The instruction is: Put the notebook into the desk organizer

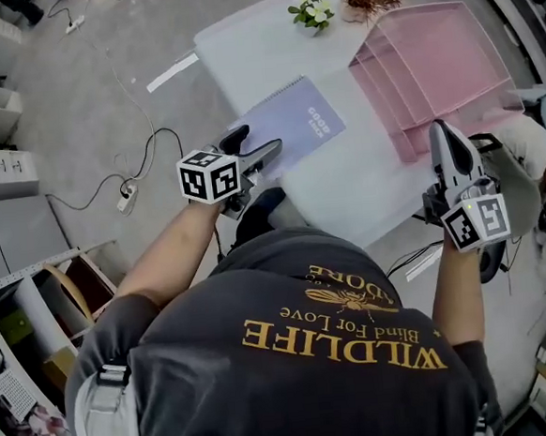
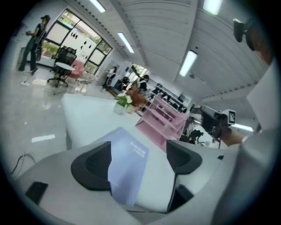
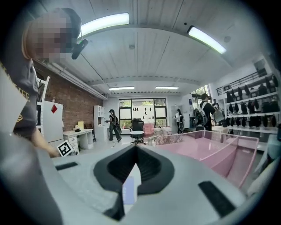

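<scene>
Lavender notebook [image 1: 296, 124] is seen lying flat on white counter [image 1: 260, 53], left of pink desk organizer [image 1: 431, 68], not in it. L tongs [image 1: 256, 145] are held released at notebook's near-left corner. R tongs [image 1: 442, 135] are clenched w/ nothing gripped, by organizer's near-right corner.

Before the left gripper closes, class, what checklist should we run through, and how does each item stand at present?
1. Left gripper jaws apart: ok.
2. Notebook between those jaws: ok, since the left gripper view shows its near corner between them.
3. Notebook lying flat on the table: ok.
4. Notebook gripped: not ok, as the jaws are not shut on it.
5. Desk organizer free to receive it: ok, nothing shows in the top tray.
6. Right gripper clear of the path: cannot tell. It is shut, holds nothing and sits at the organizer's near edge.
</scene>
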